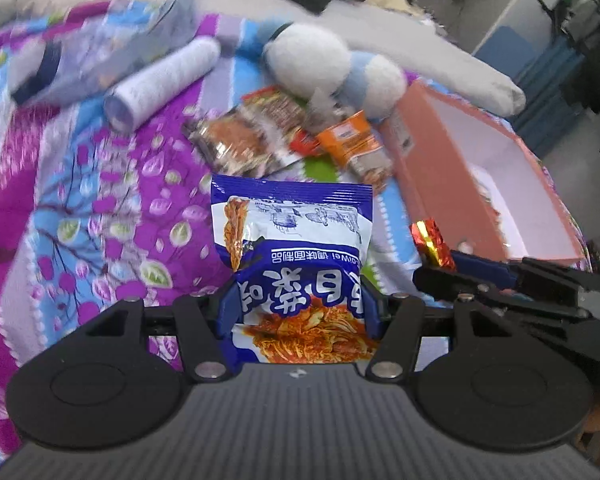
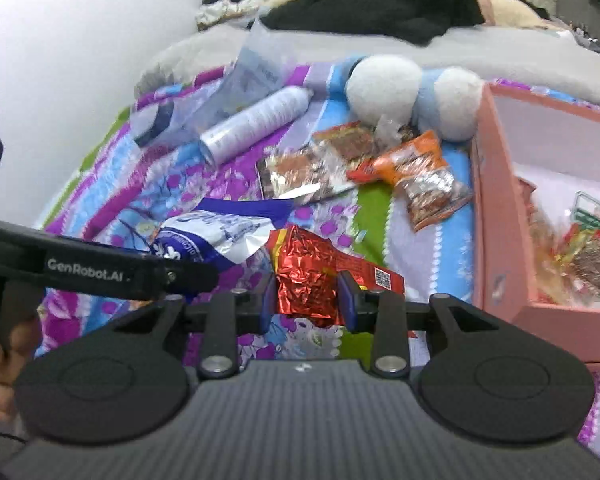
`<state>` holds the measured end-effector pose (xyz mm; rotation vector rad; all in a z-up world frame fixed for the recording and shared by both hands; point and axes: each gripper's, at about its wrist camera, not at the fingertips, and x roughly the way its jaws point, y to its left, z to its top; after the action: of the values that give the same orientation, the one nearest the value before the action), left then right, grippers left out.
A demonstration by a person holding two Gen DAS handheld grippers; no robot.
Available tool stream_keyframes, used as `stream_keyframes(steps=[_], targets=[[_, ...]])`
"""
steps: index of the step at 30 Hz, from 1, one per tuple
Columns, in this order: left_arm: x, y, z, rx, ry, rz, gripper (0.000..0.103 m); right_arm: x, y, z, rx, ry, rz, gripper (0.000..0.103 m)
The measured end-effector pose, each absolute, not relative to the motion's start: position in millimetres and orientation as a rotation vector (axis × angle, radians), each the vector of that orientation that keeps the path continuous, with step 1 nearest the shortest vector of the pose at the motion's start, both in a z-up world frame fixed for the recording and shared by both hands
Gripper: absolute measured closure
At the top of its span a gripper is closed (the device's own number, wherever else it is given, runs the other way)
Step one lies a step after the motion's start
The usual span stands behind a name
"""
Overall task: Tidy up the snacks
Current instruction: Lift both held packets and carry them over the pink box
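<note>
My left gripper point(image 1: 300, 308) is shut on a blue and white noodle packet point(image 1: 296, 248), held above the patterned bedspread; the packet also shows in the right wrist view point(image 2: 216, 236). My right gripper point(image 2: 308, 300) is shut on a crumpled red foil snack packet point(image 2: 312, 276), which also shows in the left wrist view point(image 1: 432, 240). A pink open box point(image 2: 500, 240) stands to the right with several snacks inside point(image 2: 580, 256); it also shows in the left wrist view point(image 1: 440, 172). Loose snack packets point(image 1: 260, 136) and an orange packet point(image 2: 424, 176) lie on the bed ahead.
A white spray can point(image 1: 164, 80) and a clear plastic bag point(image 1: 112, 48) lie at the far left. A white and blue plush toy point(image 1: 332, 68) sits behind the packets. Black clothing point(image 2: 380, 4) and a grey blanket lie at the back.
</note>
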<state>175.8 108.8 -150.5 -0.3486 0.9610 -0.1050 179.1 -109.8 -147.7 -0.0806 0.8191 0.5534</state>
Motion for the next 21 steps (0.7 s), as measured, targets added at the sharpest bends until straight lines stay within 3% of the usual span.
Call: stream_keyframes(steps=[9,21], targets=[[189,67,-72,-0.332,0.985,-0.168,0.039,179,-150,-84,-0.015,0.756,0.533,0.066],[227,-28,-19,-0.313,1.199,-0.277,0.039,199,-231,-29,0.034,0.789,0.479,0.066]])
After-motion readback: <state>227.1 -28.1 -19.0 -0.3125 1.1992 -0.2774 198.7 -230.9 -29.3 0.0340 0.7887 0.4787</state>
